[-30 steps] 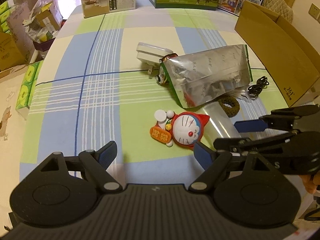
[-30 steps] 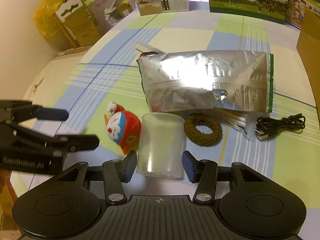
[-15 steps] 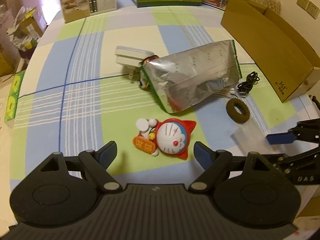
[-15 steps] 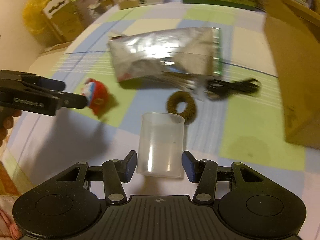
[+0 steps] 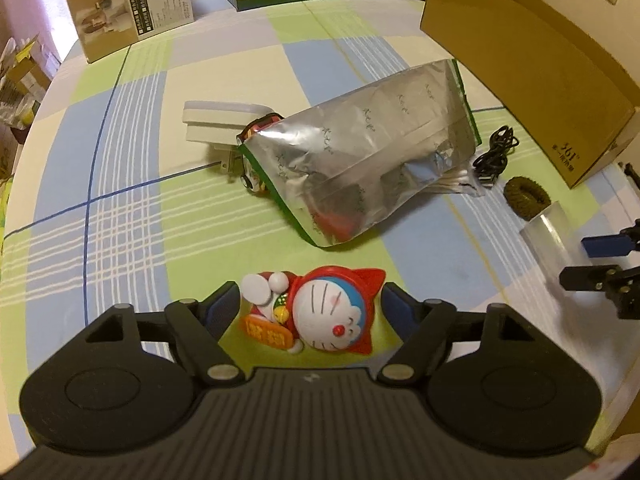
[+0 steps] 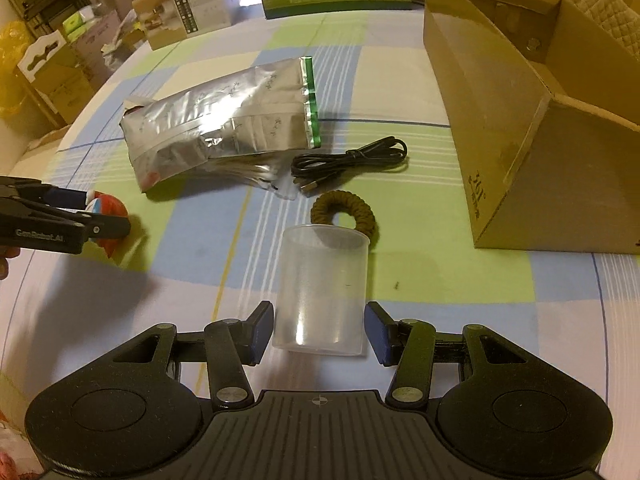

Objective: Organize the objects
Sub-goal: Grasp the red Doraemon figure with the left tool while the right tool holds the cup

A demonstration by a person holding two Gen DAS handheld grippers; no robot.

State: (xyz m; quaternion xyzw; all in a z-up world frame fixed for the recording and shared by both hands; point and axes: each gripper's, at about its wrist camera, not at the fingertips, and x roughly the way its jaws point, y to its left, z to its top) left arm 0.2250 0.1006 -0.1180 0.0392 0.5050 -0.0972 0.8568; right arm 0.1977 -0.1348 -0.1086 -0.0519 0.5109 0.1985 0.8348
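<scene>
A red and blue cat figurine (image 5: pixel 332 312) lies on the checked tablecloth. My left gripper (image 5: pixel 310 300) is open, with one finger on each side of the figurine; in the right wrist view this gripper (image 6: pixel 92 212) hides most of the figurine (image 6: pixel 110 208). My right gripper (image 6: pixel 319 328) is shut on a clear plastic cup (image 6: pixel 320 288), held upright over the cloth. In the left wrist view the cup (image 5: pixel 548 232) and the right gripper (image 5: pixel 592 262) are at the far right. An open cardboard box (image 6: pixel 520 120) stands to the right.
A silver foil bag (image 5: pixel 360 160) lies mid-table over a white charger (image 5: pixel 216 120) and a small toy. A black cable (image 6: pixel 352 160) and a brown braided ring (image 6: pixel 340 198) lie between the bag and the cardboard box. Printed cartons (image 5: pixel 132 4) line the far edge.
My left gripper moved forward until its fingers straddle the figurine. My right gripper carried the cup to the right, away from the figurine and nearer the cardboard box.
</scene>
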